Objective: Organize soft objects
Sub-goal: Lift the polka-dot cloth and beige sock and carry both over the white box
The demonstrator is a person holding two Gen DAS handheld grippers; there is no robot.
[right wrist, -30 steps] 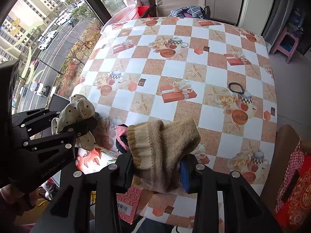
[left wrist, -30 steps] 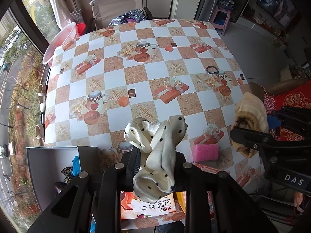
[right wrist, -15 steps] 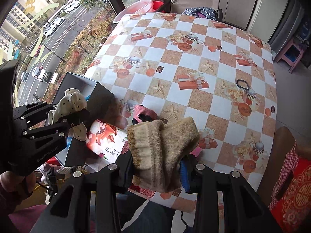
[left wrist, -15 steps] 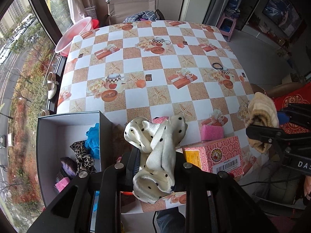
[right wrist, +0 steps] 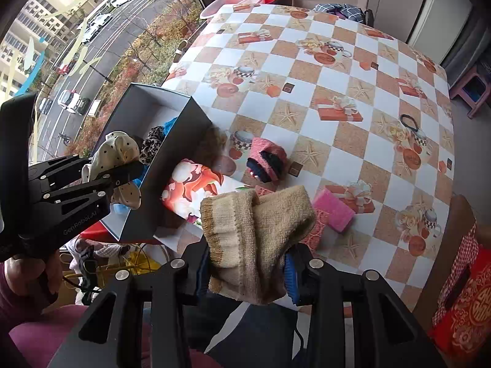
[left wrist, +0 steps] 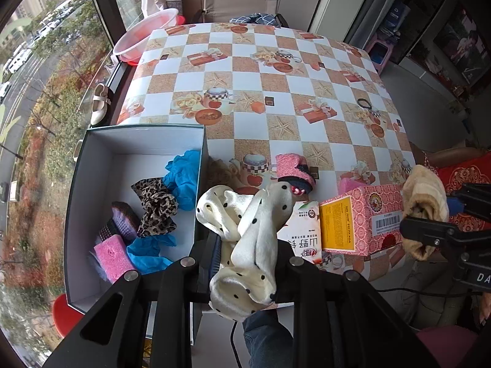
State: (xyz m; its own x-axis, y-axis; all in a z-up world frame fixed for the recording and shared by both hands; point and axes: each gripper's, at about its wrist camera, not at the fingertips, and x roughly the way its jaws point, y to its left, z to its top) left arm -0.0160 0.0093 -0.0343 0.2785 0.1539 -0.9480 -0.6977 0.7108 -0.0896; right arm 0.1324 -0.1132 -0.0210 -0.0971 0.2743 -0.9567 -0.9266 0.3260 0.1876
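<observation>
- While the cream polka-dot scrunchie [left wrist: 245, 239] is pinched in the left gripper [left wrist: 244, 263], it is held just off the near right corner of the open grey box [left wrist: 92, 141], above the bench [left wrist: 276, 70] edge and not yet over the box's white floor.
- A knitted tan sock [right wrist: 257, 239] is clamped by the right gripper [right wrist: 248, 276], well to the right of the box, past the two cartons.
- Judged from this, the step in hand is dropping the scrunchie into the box; it would best be carried left across the dark wall, lowered over the bare floor at the back, and let go only once the fabric hangs fully inside.
- Satin is slippery and floppy, so a loop could be caught on the wall edge if it is released too soon.
- Inside the box are seen a leopard-print scrunchie [left wrist: 156, 205], crumpled blue gloves [left wrist: 184, 178], a pink sponge [left wrist: 113, 257] and a ribbed purple piece [left wrist: 122, 220].
- Right of the box, a pink patterned carton [left wrist: 362, 217] and a white printed carton [left wrist: 303, 230] lie on the checked, glossy cloth; both are stiff, and probably not for the box.
- Beyond them a pink knitted roll [left wrist: 294, 171] and a second pink sponge [right wrist: 334, 211] are left on the bench, and a black hair tie [left wrist: 363, 102] lies farther right.
</observation>
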